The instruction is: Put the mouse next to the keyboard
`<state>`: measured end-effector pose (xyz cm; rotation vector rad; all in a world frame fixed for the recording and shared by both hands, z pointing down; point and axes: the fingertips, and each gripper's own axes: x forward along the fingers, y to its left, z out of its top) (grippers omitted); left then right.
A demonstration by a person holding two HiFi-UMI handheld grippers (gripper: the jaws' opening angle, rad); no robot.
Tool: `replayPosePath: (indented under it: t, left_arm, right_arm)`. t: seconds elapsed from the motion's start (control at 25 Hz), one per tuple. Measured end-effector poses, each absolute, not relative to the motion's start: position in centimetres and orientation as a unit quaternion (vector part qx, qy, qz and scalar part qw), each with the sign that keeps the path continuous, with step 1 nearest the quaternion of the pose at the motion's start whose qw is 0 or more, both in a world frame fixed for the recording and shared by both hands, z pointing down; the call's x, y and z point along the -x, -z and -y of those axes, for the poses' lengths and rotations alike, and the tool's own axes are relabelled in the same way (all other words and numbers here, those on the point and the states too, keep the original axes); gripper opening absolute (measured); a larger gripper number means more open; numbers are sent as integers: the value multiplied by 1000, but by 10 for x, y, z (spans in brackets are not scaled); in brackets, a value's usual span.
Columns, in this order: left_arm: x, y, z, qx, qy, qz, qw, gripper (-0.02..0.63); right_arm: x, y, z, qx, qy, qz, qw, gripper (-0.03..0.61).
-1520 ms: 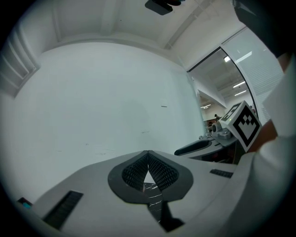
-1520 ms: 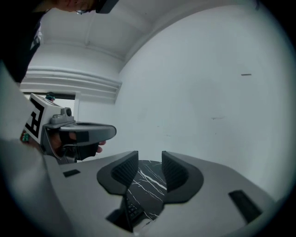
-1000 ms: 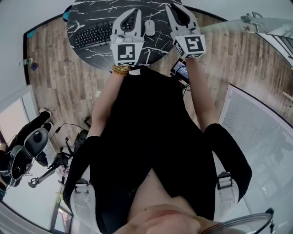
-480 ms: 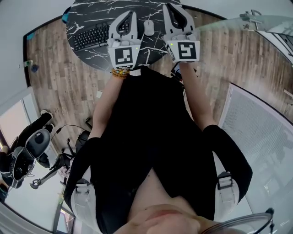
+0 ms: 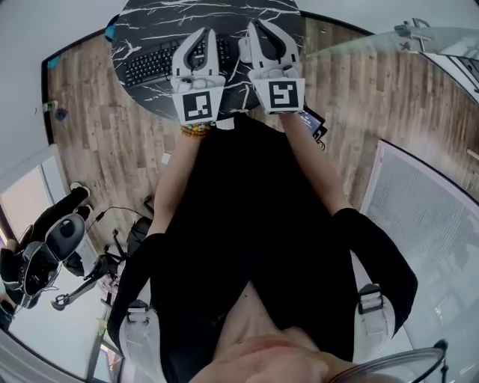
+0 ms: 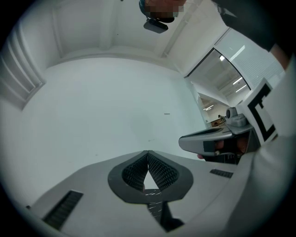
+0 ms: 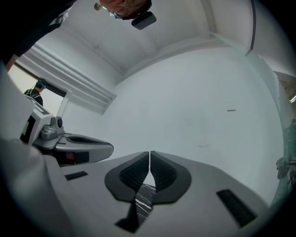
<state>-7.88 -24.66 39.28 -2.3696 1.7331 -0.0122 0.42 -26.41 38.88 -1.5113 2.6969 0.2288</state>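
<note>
Mouse (image 5: pixel 244 51): found on counter (image 5: pixel 150 22) between both claws, just left of right claw (image 7: pixel 149 153), near right end of keyboard (image 5: pixel 150 66); long axis judged to run away from person. Right claw and left claw (image 6: pixel 147 153) were pressed together, empty.

looks like an office-type lab / test rm, not a home. plain white walls (image 6: pixel 106 102), wood-plank floor (image 5: pixel 97 127), a round black marble-look table (image 5: pixel 142 22) w/ a keyboard (image 5: pixel 150 63) on it. glass partition (image 6: pixel 226 78) w/ ceiling strip lights behind it — typical office fit-out. on the floor at the left sits a black & white machine (image 5: pixel 45 250) w/ loose cables (image 5: pixel 112 207) nearby — lab kit. another person (image 7: pixel 34 92) stands in an opening off the rm.
</note>
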Motion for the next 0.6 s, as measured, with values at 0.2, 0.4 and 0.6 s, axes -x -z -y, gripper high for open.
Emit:
replayPosePath:
  t: [0.2, 0.4, 0.6]
  left_arm:
    - [84, -392, 246, 805, 3, -585, 98, 14]
    - [85, -395, 246, 804, -2, -588, 89, 14]
    - [87, -399, 247, 804, 7, -588, 91, 14]
  right_arm:
    - [-1, -395, 262, 489, -74, -869, 13, 33]
    - [10, -402, 257, 470, -89, -878, 3, 33]
    - [12, -404, 253, 466, -82, -881, 9, 34]
